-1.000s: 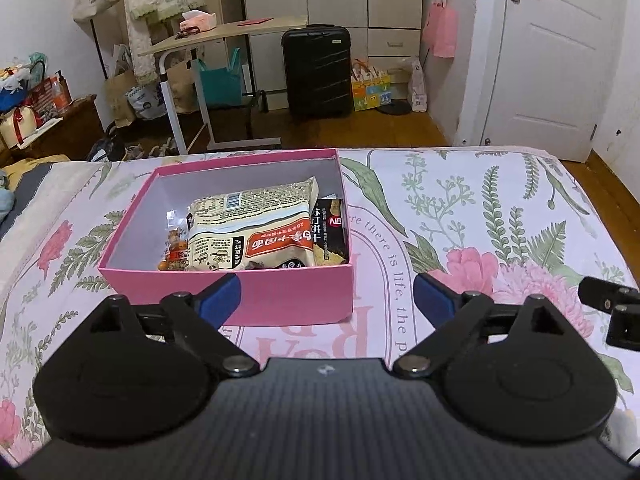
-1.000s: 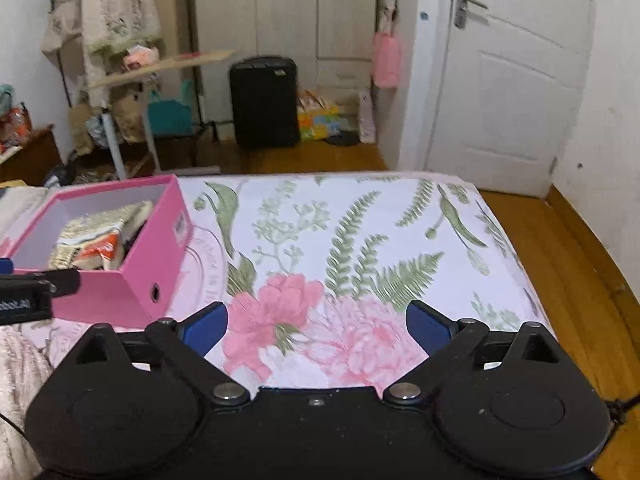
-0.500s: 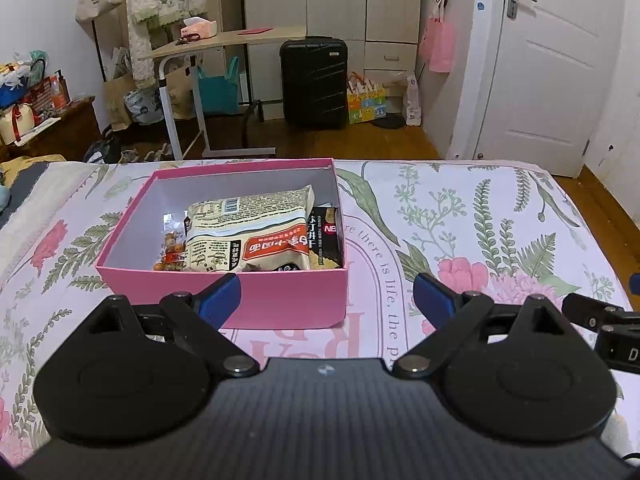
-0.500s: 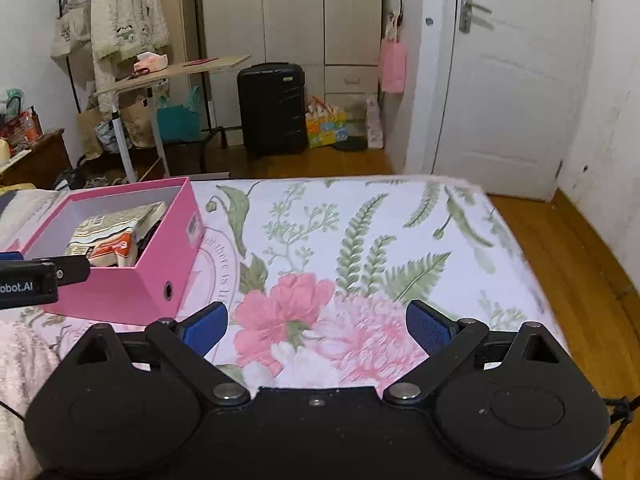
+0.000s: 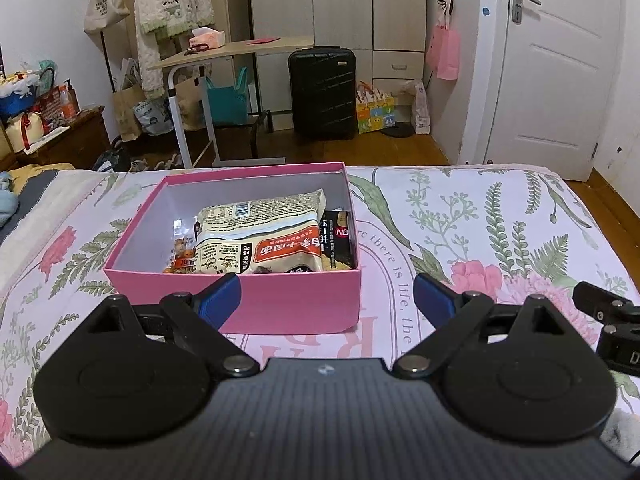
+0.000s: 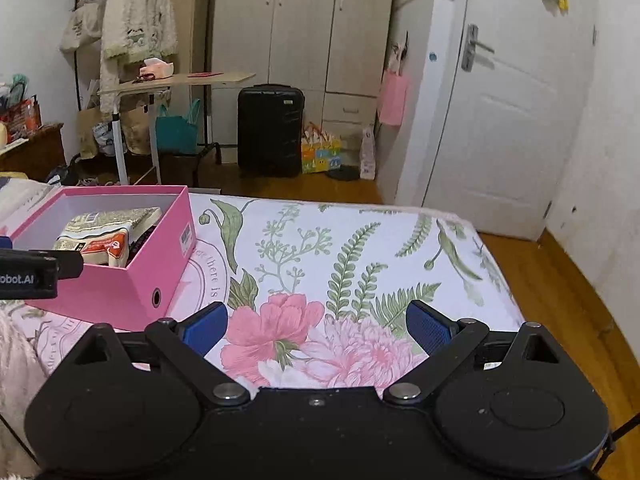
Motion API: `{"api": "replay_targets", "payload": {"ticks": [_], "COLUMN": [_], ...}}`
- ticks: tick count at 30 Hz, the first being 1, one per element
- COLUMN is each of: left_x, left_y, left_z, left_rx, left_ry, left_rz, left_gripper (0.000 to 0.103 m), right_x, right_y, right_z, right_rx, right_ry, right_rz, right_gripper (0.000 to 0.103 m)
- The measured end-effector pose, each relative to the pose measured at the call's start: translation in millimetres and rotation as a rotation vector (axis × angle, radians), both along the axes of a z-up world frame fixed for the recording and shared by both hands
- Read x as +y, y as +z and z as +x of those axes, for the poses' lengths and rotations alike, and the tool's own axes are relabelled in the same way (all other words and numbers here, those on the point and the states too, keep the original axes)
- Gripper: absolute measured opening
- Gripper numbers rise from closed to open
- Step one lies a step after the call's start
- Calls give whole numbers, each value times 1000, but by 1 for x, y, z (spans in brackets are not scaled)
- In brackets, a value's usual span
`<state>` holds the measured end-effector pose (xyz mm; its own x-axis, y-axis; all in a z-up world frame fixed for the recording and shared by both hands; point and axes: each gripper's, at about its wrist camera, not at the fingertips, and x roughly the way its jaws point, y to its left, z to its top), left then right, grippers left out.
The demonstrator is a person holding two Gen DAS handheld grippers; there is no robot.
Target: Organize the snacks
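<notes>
A pink box (image 5: 240, 304) stands on the floral bedspread. In it lie a beige noodle packet (image 5: 260, 240), a black snack pack (image 5: 340, 240) at its right and a small orange-speckled snack bag (image 5: 180, 254) at its left. My left gripper (image 5: 327, 294) is open and empty, just in front of the box's near wall. My right gripper (image 6: 316, 326) is open and empty, over the pink flower print to the right of the box (image 6: 132, 280). The noodle packet (image 6: 104, 232) also shows in the right wrist view.
The floral bedspread (image 6: 360, 248) spreads to the right of the box. Beyond the bed's far edge stand a black suitcase (image 5: 322, 92), a side table (image 5: 224, 52) and a white door (image 5: 560, 68). Wooden floor (image 6: 560, 288) lies off the bed's right side.
Both grippers have risen and drawn back a little, so the box and bed sit lower in both views. Both stay open and empty. The box and snacks have not moved.
</notes>
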<state>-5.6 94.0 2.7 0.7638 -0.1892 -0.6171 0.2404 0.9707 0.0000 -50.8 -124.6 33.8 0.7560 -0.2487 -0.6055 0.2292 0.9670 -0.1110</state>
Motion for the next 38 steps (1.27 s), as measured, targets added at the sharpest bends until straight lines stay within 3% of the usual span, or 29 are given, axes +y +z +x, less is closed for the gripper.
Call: {"api": "replay_targets", "payload": {"ticks": [6, 17, 38], "left_x": [1, 0, -2], "left_y": [-3, -2, -2], "left_z": [-1, -2, -5], "left_rx": [-8, -3, -14], "left_ry": [15, 11, 36], "left_rz": [6, 4, 4], "left_gripper": [94, 94, 96], "right_x": [4, -6, -9], "right_y": [3, 3, 2], "right_z": [0, 0, 2], "right_rx": [-15, 3, 12], "right_ry": [-6, -49, -75], "right_rz": [-12, 75, 71], "right_gripper": [98, 98, 98]}}
